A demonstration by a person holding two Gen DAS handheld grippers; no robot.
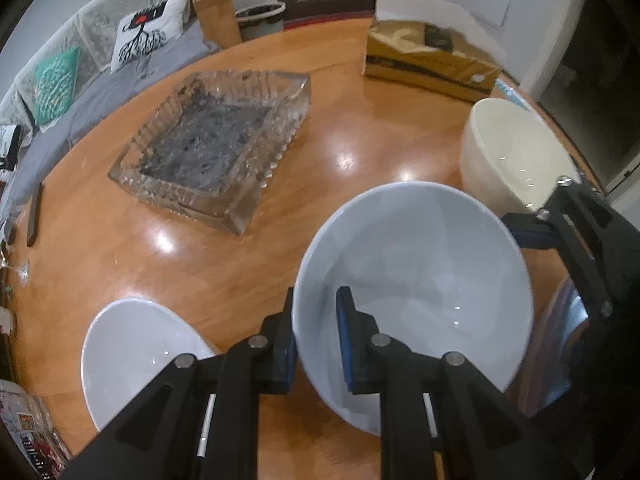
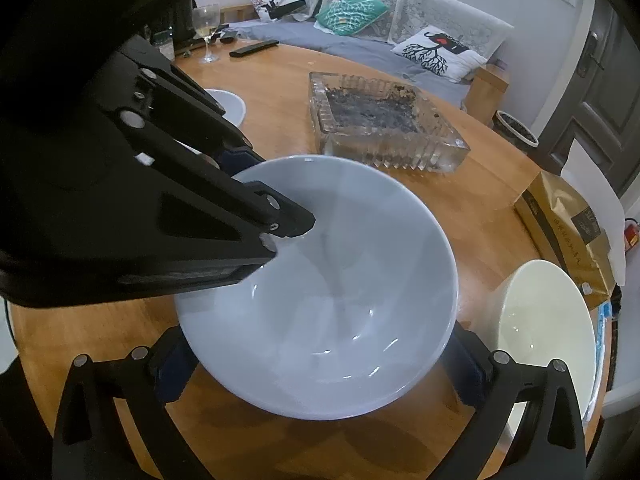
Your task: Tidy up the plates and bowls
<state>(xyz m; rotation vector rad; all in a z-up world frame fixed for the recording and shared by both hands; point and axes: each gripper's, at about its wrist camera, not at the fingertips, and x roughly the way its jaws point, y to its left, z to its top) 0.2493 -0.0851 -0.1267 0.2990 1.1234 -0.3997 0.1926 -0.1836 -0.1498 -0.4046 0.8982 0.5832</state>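
You had the big, round, pale white bowl (image 2: 320, 280) in the middle of the shiny brown wooden table (image 1: 200, 264), and it looked like you were passing it from one claw to the other. Your left gripper (image 1: 316, 340) was pinched tight on the bowl's near rim, one blue pad inside and one outside. Your right gripper (image 2: 320, 364) had its fingers spread as wide as they go, one on each side of the bowl. From this view I could not be sure they were clear of its wall, but they did not seem to press on it. The bowl looked smooth, clean and empty, with bright spots of light in it, and it seemed to tip a little. A small white bowl (image 1: 136, 356) sat just beside it on the left, and a cream deep bowl (image 1: 508, 152) sat near it on the right. The square ribbed glass ashtray (image 1: 216, 148) lay further off. Next, you would likely need to carry the big bowl in the left claw alone and set it with the other bowls, so hold it steady, as the thin rim could slip.
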